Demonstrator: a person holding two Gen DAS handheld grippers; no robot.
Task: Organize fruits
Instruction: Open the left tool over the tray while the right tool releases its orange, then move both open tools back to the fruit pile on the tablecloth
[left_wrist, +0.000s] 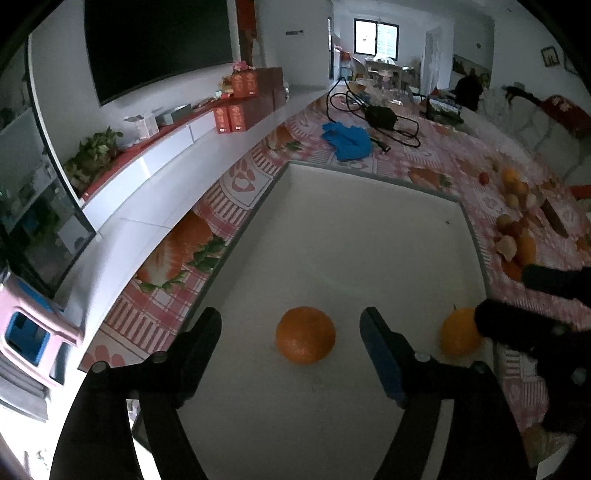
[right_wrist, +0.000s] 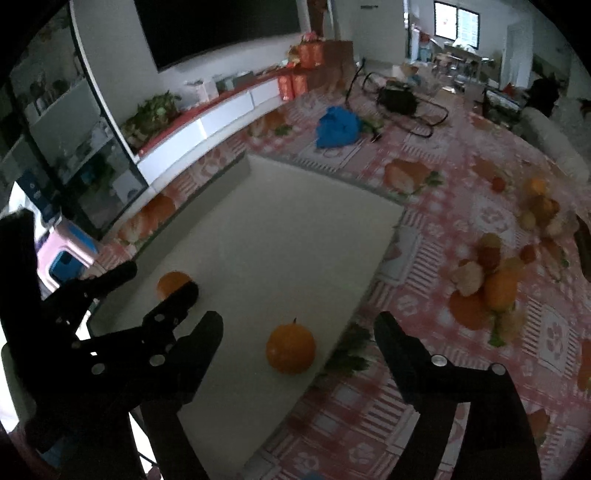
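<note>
Spread wide, left gripper (left_wrist: 291, 325) fingers flank round orange fruit (left_wrist: 305, 335) at twelve o'clock on white board (left_wrist: 351, 229); right gripper (right_wrist: 299, 328), open, empty. Centre, lower, close gently.

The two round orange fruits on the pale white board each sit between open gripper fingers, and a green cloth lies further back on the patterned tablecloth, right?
Not quite: the cloth is blue, as the left wrist view shows. The rest holds: the two round orange fruits sit on the pale white board, one in front of the open left gripper and one in front of the open right gripper.
</note>
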